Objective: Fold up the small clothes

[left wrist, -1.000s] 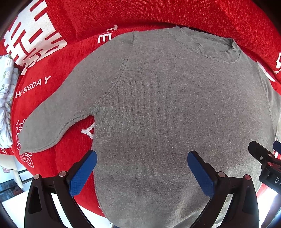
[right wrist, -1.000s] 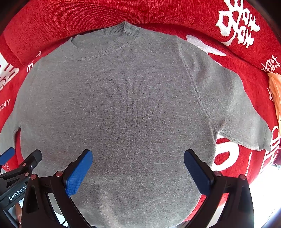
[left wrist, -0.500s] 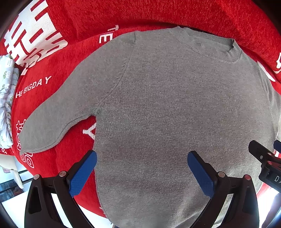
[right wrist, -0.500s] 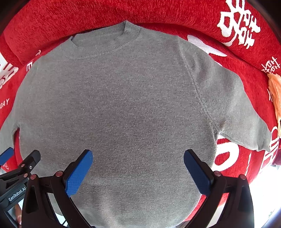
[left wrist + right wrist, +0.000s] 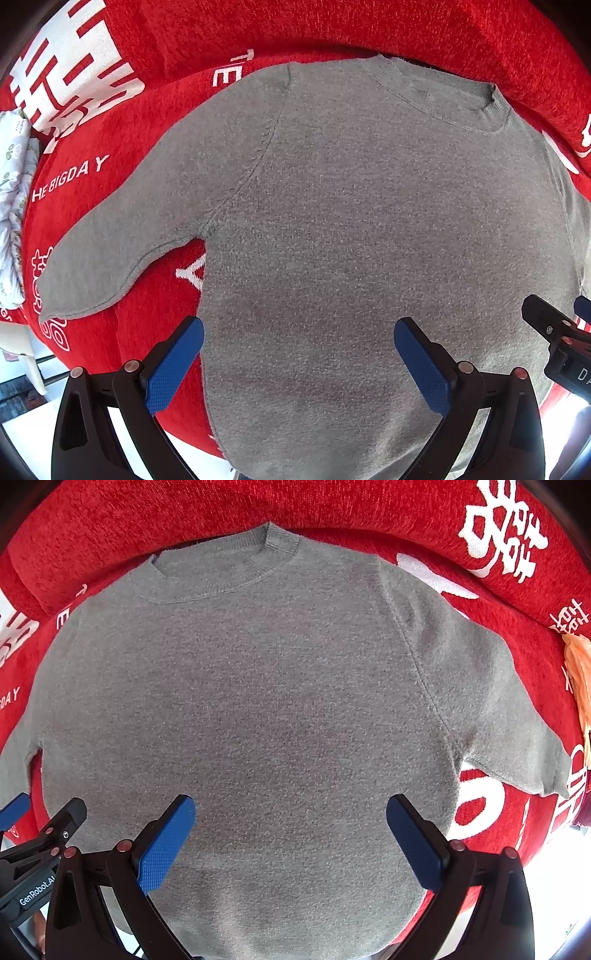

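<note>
You have a grey knit sweater spread flat, unfolded, on the red cover, neckline farthest, both sleeves angled outward.

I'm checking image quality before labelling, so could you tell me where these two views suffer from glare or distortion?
Left wrist view: fisheye bulges the sweater; lower-left corner washed out. Right wrist view: same bulge; lower-right corner blown out white beside the cover; sweater knit stays sharp.

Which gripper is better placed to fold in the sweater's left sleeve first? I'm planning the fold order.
Left. The left gripper hangs open at the grey sweater's left edge, with the left sleeve spread just beyond its finger. The right gripper is open over the sweater's middle, farther from that sleeve.
</note>
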Demonstrator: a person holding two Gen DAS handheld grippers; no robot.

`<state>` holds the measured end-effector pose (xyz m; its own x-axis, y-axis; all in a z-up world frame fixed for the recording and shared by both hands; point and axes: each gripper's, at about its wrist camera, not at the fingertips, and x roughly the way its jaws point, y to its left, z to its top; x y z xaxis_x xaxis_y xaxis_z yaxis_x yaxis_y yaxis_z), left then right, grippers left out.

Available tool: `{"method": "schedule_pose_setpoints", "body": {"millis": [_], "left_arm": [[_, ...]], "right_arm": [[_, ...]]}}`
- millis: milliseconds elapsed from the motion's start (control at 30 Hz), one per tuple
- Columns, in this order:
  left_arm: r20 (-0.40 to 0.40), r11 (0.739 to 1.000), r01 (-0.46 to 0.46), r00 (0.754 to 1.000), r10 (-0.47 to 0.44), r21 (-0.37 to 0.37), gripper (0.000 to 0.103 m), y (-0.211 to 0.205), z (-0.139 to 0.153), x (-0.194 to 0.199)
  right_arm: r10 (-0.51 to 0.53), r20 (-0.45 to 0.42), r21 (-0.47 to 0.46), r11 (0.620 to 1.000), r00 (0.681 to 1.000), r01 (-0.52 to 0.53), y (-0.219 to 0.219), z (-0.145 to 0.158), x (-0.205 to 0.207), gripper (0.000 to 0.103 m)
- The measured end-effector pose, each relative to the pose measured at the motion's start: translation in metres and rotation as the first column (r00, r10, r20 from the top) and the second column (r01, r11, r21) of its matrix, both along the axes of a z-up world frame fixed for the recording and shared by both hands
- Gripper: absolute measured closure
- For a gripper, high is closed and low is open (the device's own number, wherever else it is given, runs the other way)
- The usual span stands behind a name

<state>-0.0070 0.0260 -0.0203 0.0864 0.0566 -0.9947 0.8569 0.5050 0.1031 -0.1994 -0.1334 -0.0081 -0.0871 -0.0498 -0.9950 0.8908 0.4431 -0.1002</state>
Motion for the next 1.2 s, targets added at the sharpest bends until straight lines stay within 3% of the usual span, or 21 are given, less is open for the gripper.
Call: {"method": "schedule_pose_setpoints", "body": {"millis": [567,667,1200], "left_arm": [[-0.012,1.0,-0.014,1.0,0.014,-0.014,0.0,0.01,-0.001,0.01],[-0.016,1.0,-0.014,1.0,0.014,-0.017,0.0,0.012,-0.001,0.012],[-0.036,0.999,-0.02,0.999,0.018,-0.04,0.0,0.019,-0.002,0.018]], "right_arm": [[-0.005,0.027,-0.035,0.999,1.0,0.006,0.02,0.009,0.004,0.0],[-0.011,-0.017,0.044,0.999,1.0,0.012,0.012,0.0,0.003,0.0],[-0.011,-0.024,0.036,0.999,1.0,0.012,0.018,0.0,0.0,0.0]]}}
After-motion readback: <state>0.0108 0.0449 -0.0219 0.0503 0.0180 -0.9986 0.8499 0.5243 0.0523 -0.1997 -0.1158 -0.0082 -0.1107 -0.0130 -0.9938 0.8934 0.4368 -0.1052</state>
